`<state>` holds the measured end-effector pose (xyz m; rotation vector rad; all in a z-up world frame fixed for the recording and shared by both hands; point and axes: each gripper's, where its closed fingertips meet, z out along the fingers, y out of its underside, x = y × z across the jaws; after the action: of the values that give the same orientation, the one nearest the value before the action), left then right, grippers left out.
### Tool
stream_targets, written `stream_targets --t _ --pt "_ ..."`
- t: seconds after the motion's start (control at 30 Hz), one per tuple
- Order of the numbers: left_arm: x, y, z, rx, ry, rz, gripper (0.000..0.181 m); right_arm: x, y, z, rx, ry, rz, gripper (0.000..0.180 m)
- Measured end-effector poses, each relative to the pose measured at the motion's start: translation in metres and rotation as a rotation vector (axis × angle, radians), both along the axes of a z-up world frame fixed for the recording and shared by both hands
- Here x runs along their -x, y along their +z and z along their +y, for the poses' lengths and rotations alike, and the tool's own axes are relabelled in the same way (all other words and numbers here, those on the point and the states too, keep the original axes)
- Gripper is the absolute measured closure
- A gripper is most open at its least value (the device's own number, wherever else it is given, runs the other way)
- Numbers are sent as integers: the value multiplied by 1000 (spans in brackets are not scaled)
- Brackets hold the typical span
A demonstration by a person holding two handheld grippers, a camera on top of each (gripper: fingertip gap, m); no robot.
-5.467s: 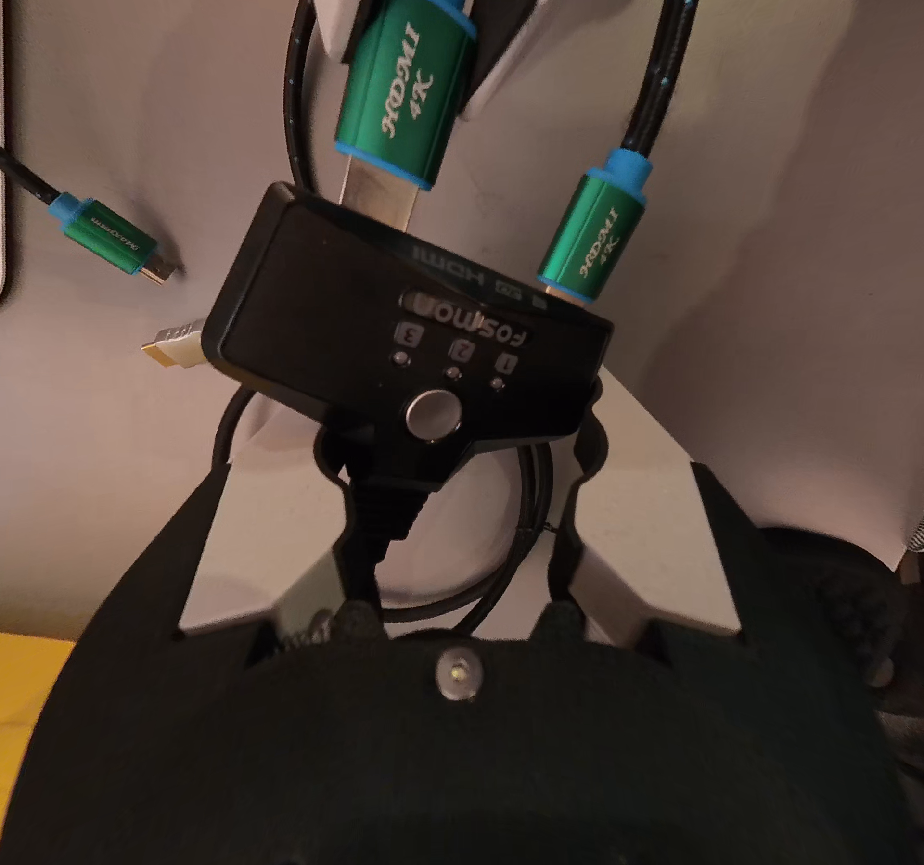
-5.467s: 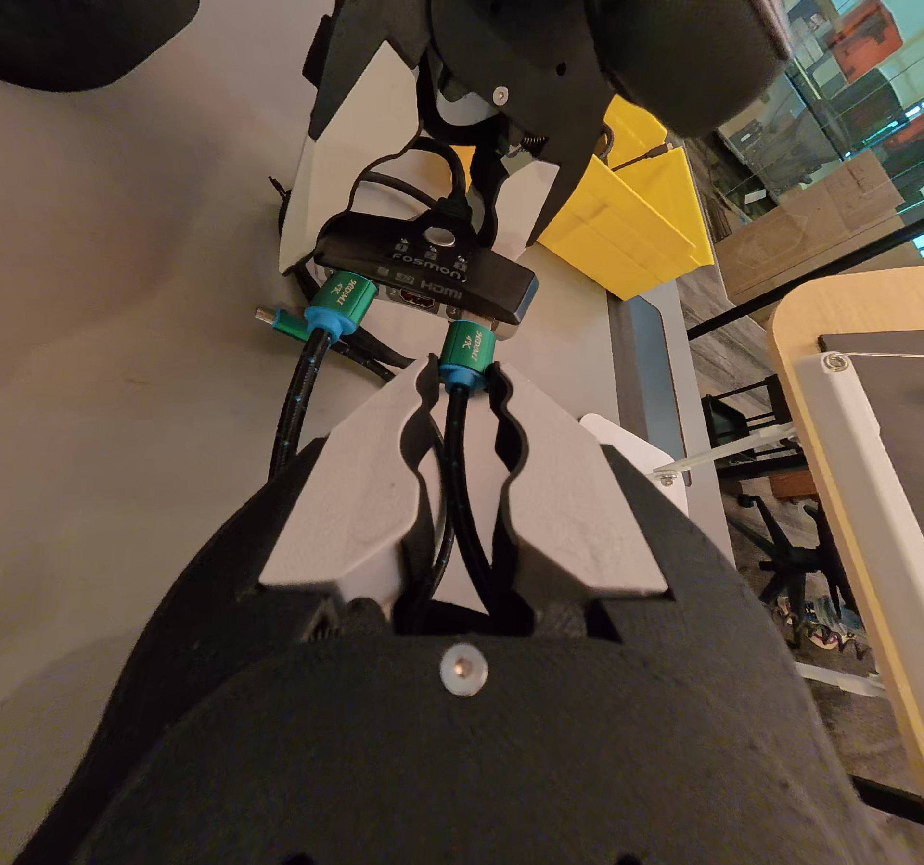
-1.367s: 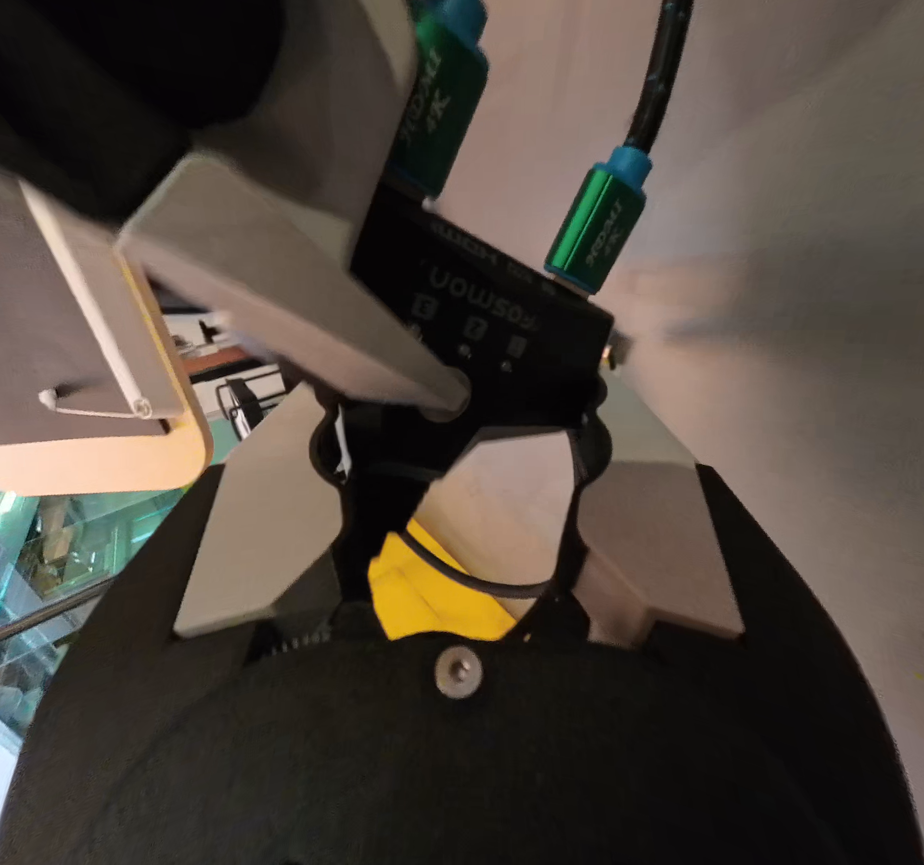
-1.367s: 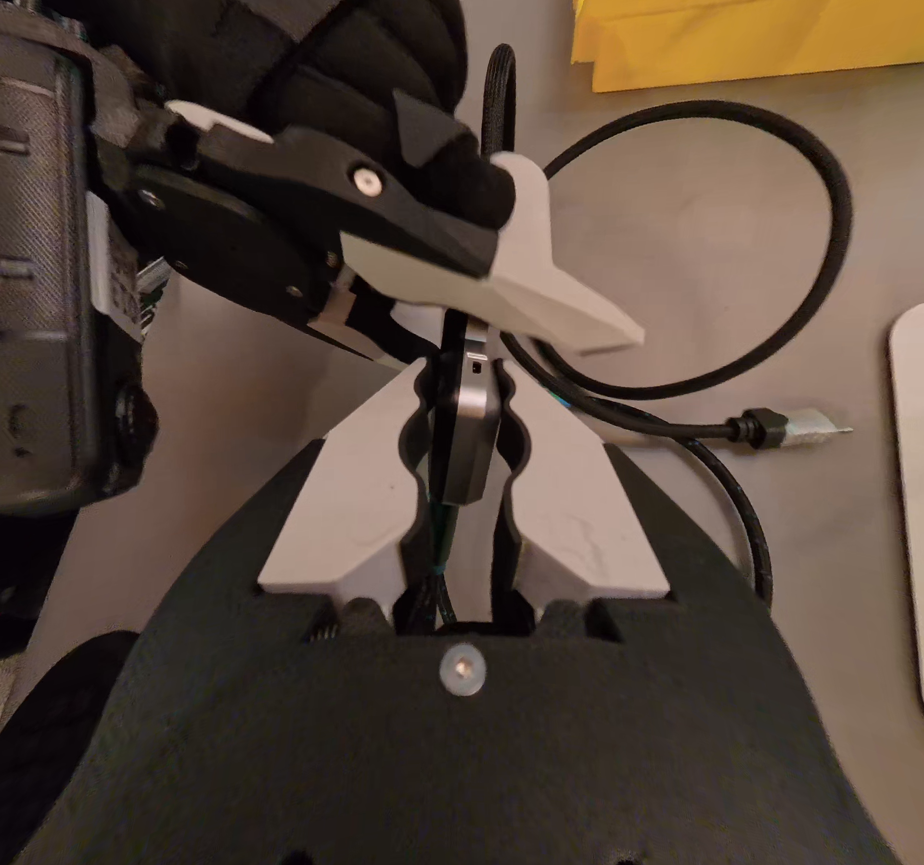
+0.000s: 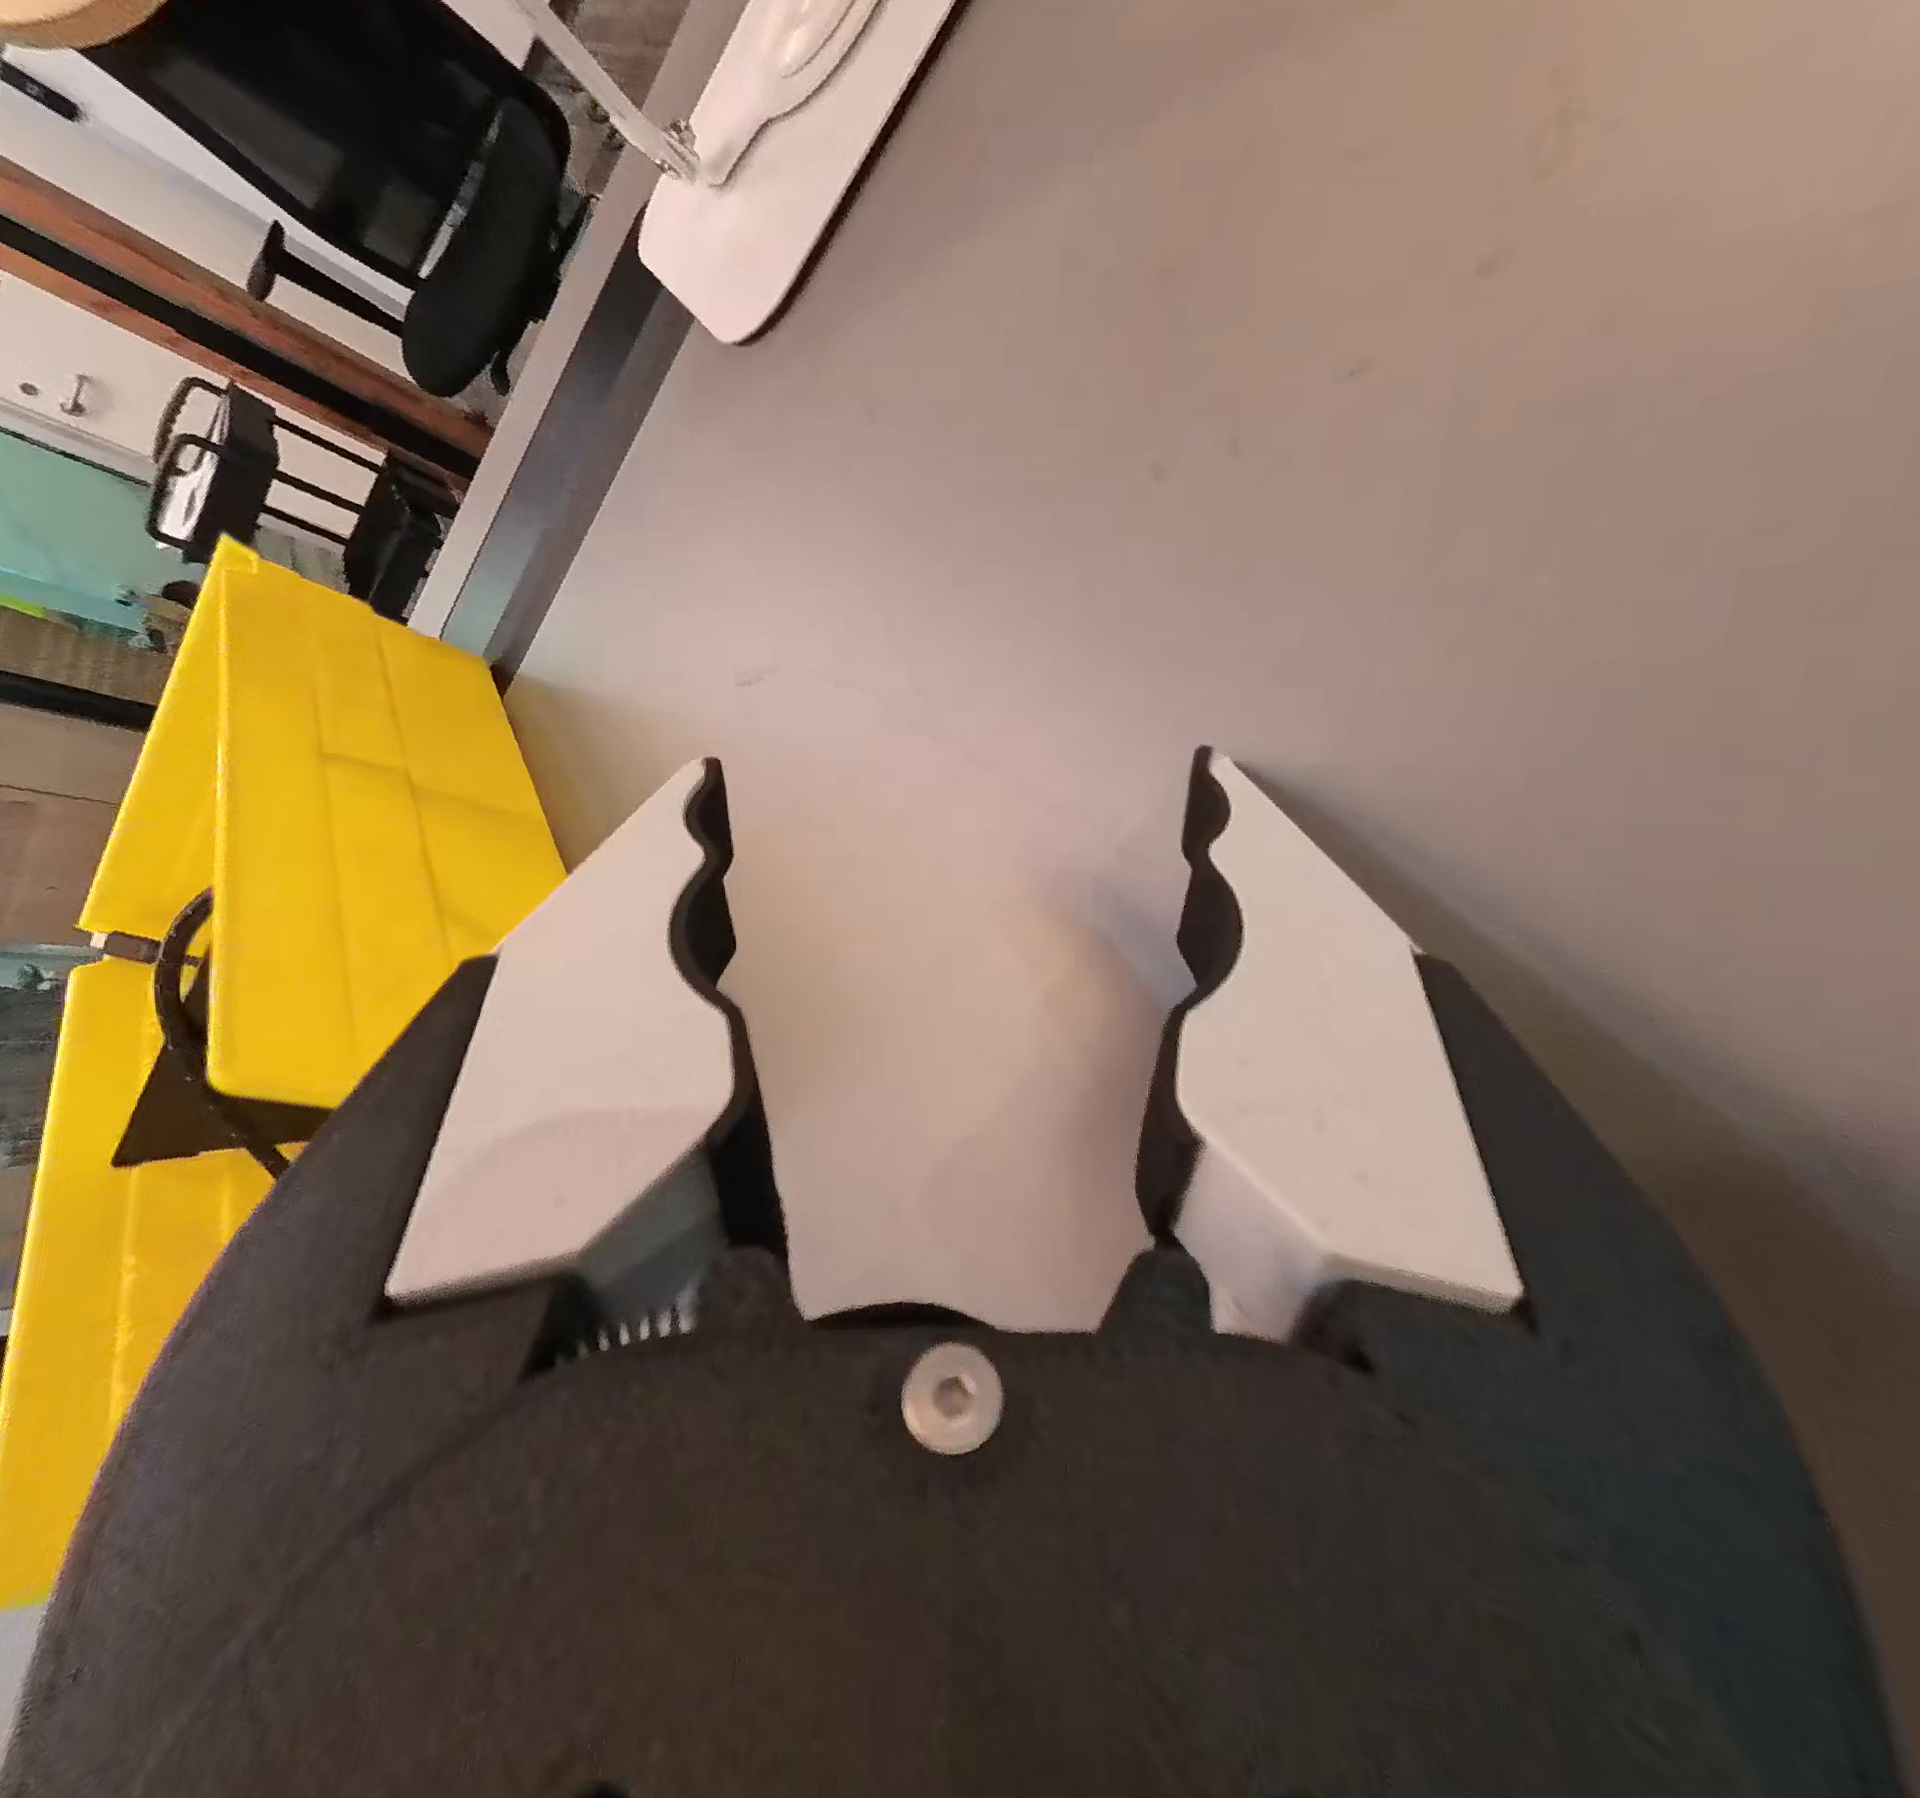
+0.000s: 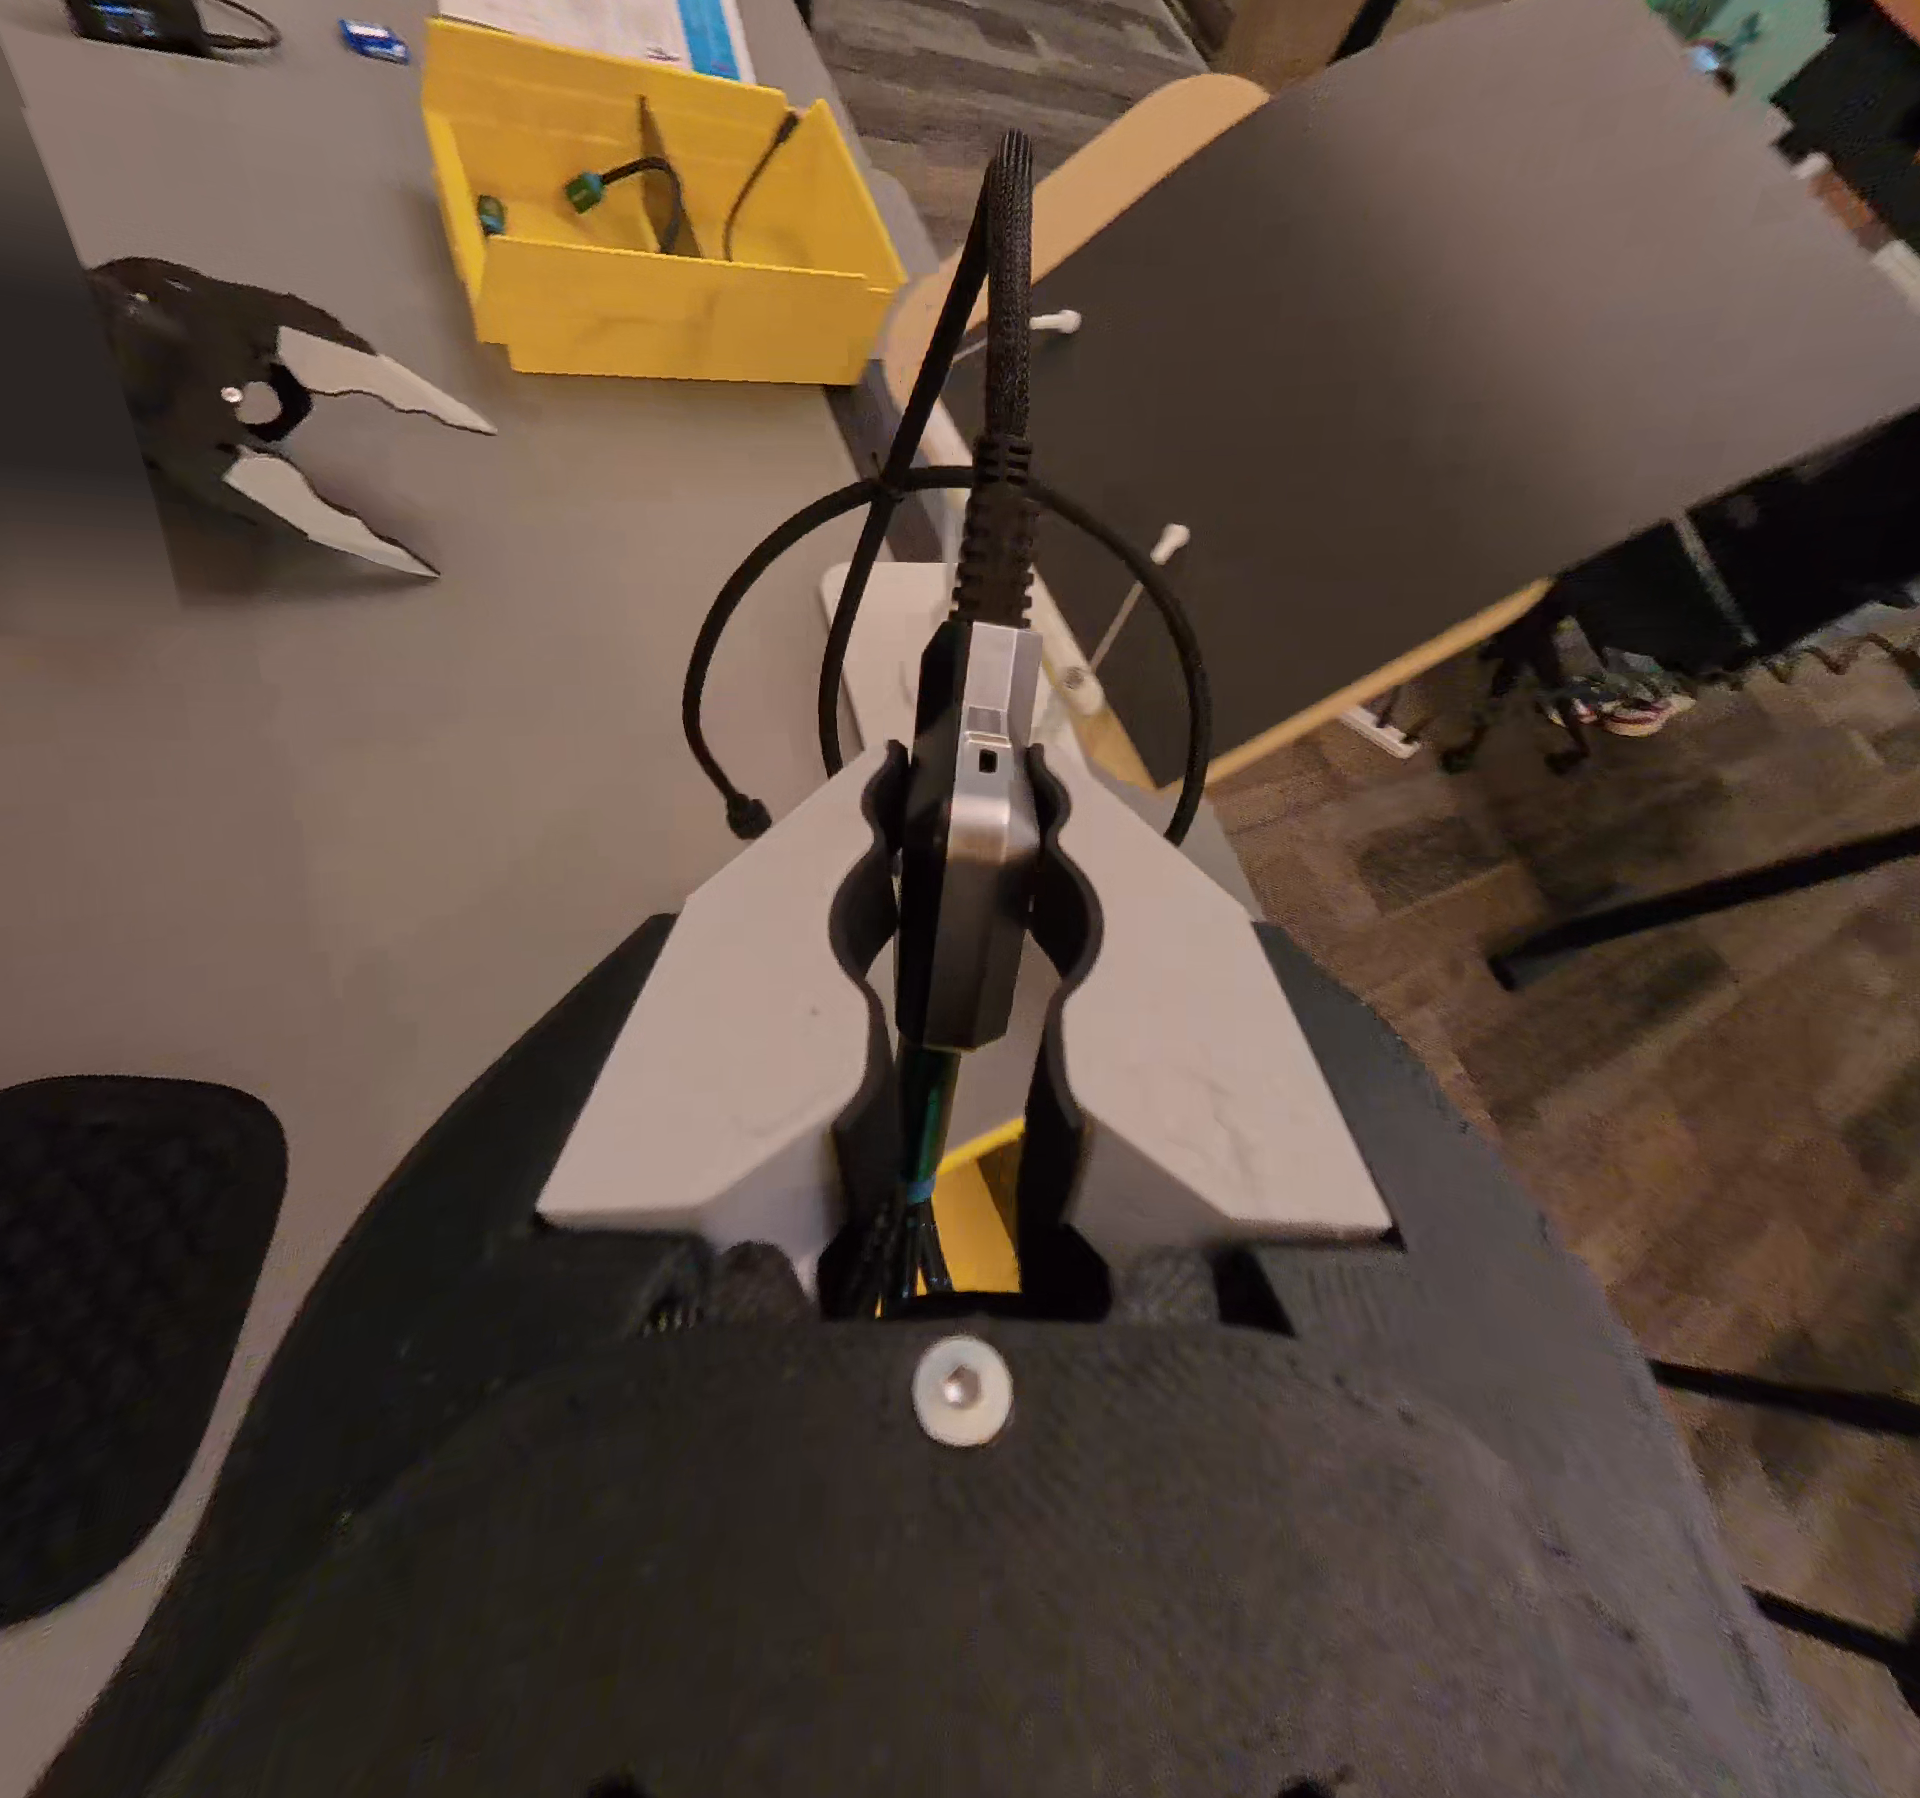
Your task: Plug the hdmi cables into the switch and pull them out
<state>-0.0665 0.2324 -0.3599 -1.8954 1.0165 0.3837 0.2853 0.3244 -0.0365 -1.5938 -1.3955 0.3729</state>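
Right gripper (image 6: 961, 792) clamps switch (image 6: 971, 875) edge-on, raised above tabletop (image 6: 416, 709). Left gripper (image 5: 956, 792) empty, fingers spread. Switch likely light, rigid, smooth-sided; best held across flat faces; cable (image 6: 1003, 314) stiff.

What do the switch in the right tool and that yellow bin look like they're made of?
Switch: the edge facing the camera looks like brushed grey metal, with a soft sheen and crisp bevels; its other side looks black, possibly plastic. It is clamped in the right tool. Yellow bin: likely moulded plastic, with uniform colour, smooth walls and a divider.
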Motion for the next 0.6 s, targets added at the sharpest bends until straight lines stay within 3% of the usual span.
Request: stream_targets --t 0.33,0.6 --pt "3 -3 13 13 33 -46 99 -85 64 28 -174 -217 -164 159" --pt "1 -4 13 17 26 -56 104 -155 48 76 -143 -388 -512 159"
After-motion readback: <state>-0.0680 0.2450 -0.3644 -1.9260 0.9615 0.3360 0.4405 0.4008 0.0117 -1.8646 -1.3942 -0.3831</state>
